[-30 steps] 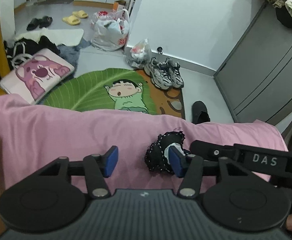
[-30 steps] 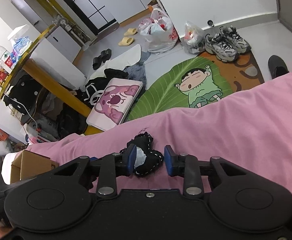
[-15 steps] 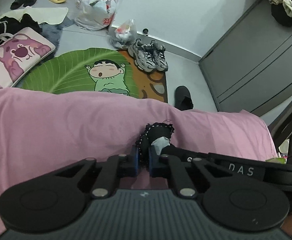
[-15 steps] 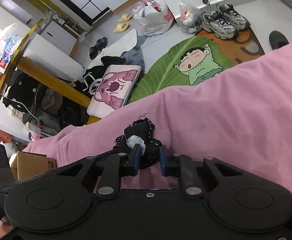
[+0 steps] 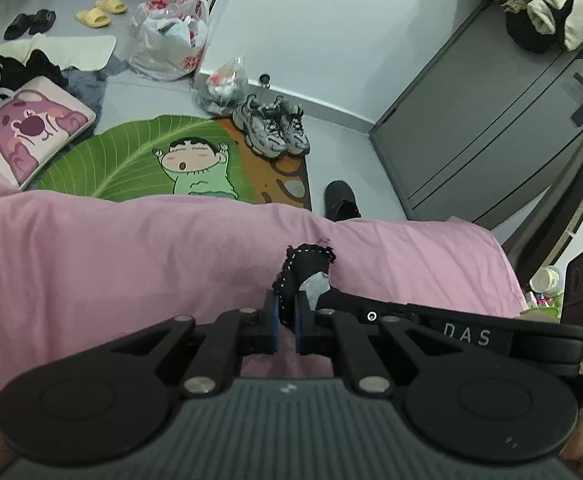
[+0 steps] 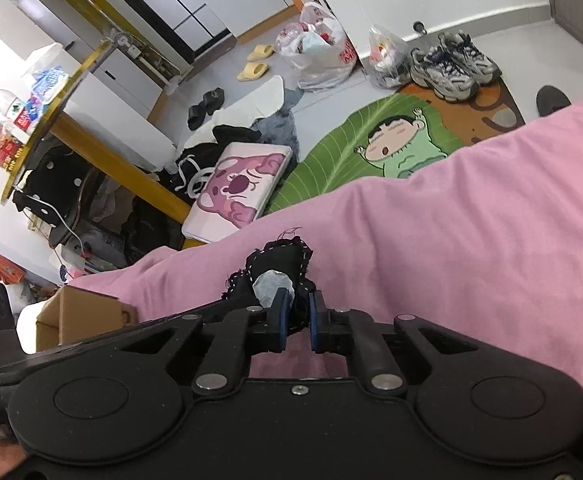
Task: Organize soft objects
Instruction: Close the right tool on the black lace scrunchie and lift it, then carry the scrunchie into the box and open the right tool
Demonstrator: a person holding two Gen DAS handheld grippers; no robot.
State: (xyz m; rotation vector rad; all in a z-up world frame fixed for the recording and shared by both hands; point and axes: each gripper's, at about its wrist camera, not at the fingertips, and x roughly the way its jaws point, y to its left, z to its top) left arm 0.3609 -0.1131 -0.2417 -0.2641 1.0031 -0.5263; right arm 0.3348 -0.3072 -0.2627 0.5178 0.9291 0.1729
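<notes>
- A green leaf-shaped rug (image 5: 131,160) with a cartoon child lies on the grey floor.
- Grey sneakers (image 5: 271,130) sit on its brown far corner.
- A pink bear cushion (image 6: 239,190) touches its left edge.
- Yellow slippers (image 6: 255,62) lie far back.

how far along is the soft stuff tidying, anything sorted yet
Nothing looks sorted yet. In hand: the left gripper and right gripper are both shut on one small black fabric piece lying on the pink sheet. Left to do: lift or fold it and put it away. Black clothes and a pink cushion sit on the floor.
</notes>
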